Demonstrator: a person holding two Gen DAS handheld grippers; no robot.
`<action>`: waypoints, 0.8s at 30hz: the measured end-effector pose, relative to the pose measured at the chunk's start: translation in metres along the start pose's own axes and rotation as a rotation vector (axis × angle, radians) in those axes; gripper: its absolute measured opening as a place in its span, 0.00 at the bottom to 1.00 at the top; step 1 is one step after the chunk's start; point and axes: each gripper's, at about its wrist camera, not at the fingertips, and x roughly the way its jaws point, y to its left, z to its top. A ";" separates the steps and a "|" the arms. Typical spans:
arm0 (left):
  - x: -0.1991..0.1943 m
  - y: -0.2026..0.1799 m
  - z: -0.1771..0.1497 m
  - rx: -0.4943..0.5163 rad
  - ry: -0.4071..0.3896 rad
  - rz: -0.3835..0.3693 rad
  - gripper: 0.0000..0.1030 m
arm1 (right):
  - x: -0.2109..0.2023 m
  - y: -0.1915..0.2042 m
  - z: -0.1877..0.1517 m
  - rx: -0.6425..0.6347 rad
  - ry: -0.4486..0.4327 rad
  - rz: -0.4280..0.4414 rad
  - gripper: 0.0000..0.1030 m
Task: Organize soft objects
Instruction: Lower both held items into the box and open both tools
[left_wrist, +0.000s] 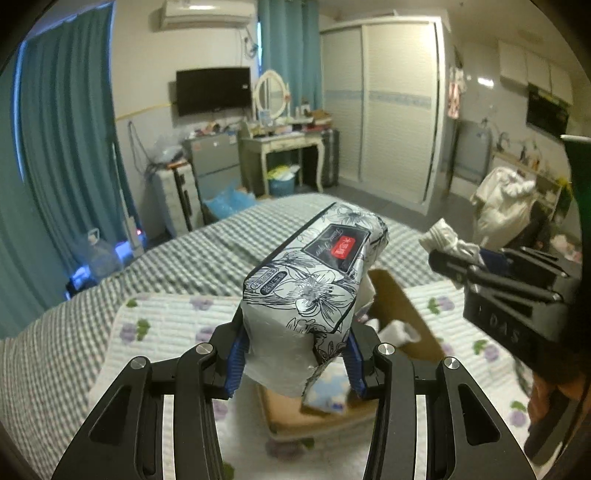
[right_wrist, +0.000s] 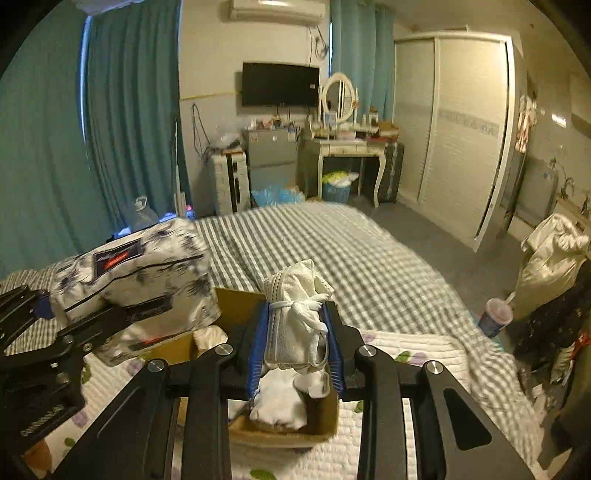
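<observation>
My left gripper (left_wrist: 293, 350) is shut on a flower-printed tissue pack (left_wrist: 317, 280) and holds it above a brown cardboard box (left_wrist: 399, 306) on the bed. The pack also shows at the left of the right wrist view (right_wrist: 136, 280). My right gripper (right_wrist: 295, 343) is shut on a white rolled cloth bundle (right_wrist: 299, 314) tied with a cord, held just over the same box (right_wrist: 236, 306). White soft items (right_wrist: 280, 398) lie inside the box. The right gripper appears in the left wrist view (left_wrist: 458, 266) with the white cloth (left_wrist: 443, 236).
The box sits on a quilted mat with purple flowers (left_wrist: 166, 325) over a grey checked bedspread (right_wrist: 351, 258). A drink cup (right_wrist: 495, 317) stands by the bed's right edge. A dressing table (right_wrist: 347, 147), wardrobe (right_wrist: 454, 129) and teal curtains (right_wrist: 122, 122) stand beyond.
</observation>
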 end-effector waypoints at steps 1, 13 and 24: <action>0.012 0.000 0.000 -0.002 0.012 0.000 0.42 | 0.010 0.000 -0.002 -0.002 0.008 0.001 0.28; 0.086 -0.005 -0.014 0.012 0.078 -0.016 0.48 | 0.112 -0.019 -0.040 0.084 0.116 0.013 0.29; 0.016 -0.014 0.013 -0.046 0.058 0.017 0.71 | 0.030 -0.038 -0.020 0.077 0.054 -0.042 0.63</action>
